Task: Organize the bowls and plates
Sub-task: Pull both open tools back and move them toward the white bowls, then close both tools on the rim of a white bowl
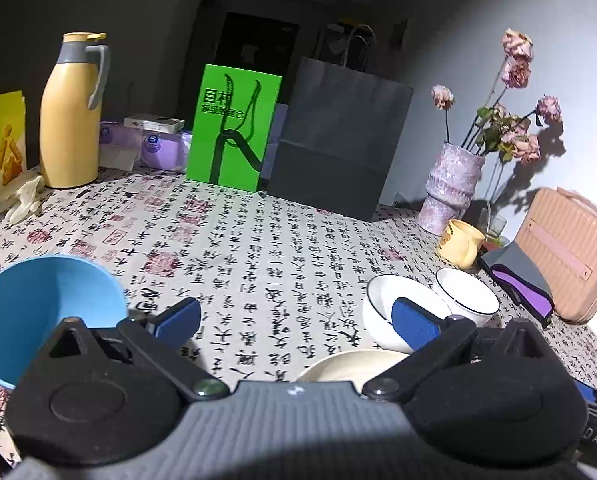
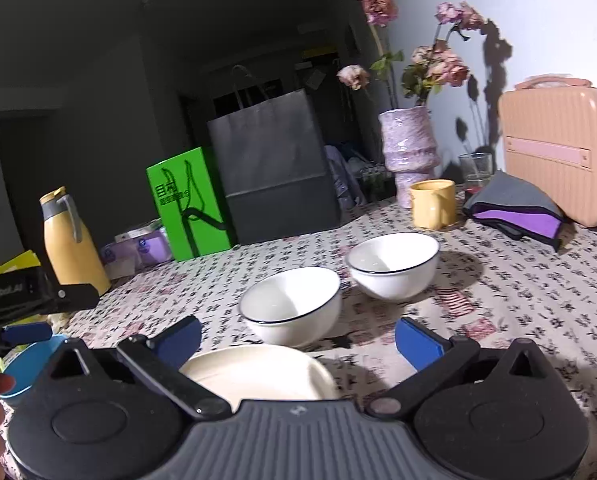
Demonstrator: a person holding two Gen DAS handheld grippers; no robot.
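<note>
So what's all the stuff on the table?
White bowls: 2, white with dark rims, mid table, side by side.
Plate: 1, cream, nearest.
Blue bowl: 1, left.
Mug: 1, yellow, by vase.
Vase: 1, purple, dried pink flowers.
Flask: 1, yellow, far left.
Green box: 1, back.
Paper bag: 1, dark grey, back.
Case: 1, pink, right.
Cloth: 1, grey and purple.
Left tongs: open, empty.
Right tongs: open, empty.

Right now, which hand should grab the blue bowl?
Probably the left. The blue bowl sits right beside the open left gripper. The right gripper, also open, faces the cream plate and white bowls instead.
</note>
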